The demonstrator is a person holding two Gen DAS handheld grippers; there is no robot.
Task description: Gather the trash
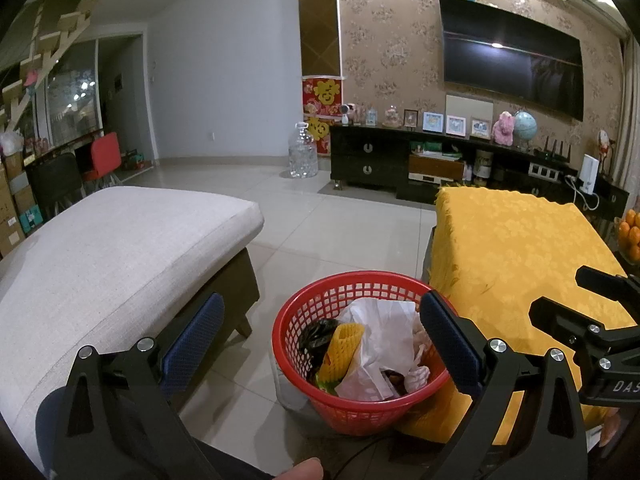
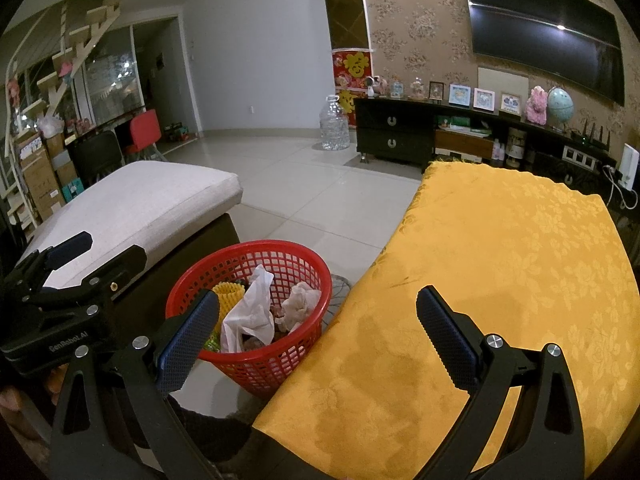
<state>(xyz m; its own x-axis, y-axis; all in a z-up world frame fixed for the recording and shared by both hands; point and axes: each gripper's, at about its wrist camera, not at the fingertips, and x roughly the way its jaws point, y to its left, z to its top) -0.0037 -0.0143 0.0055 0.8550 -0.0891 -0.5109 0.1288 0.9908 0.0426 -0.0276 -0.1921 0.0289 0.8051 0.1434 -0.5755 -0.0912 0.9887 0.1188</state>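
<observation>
- One red basket (image 1: 360, 360) stood on the floor between the sofa (image 1: 120, 248) and the yellow-clothed table (image 1: 516, 264).
- It held one white bag (image 1: 384, 340), one yellow foam net (image 1: 340, 350) and crumpled paper (image 2: 298, 300).
- Left gripper (image 1: 324, 338) was spread, empty.
- Right gripper (image 2: 320, 330) was spread, empty.

Each claw, left (image 1: 320, 344) and right (image 2: 316, 336), is built of black angular arms, fitted with blue dimpled pads (image 1: 192, 340) and silver screws (image 1: 498, 346); white lettering is printed on the bodies.
</observation>
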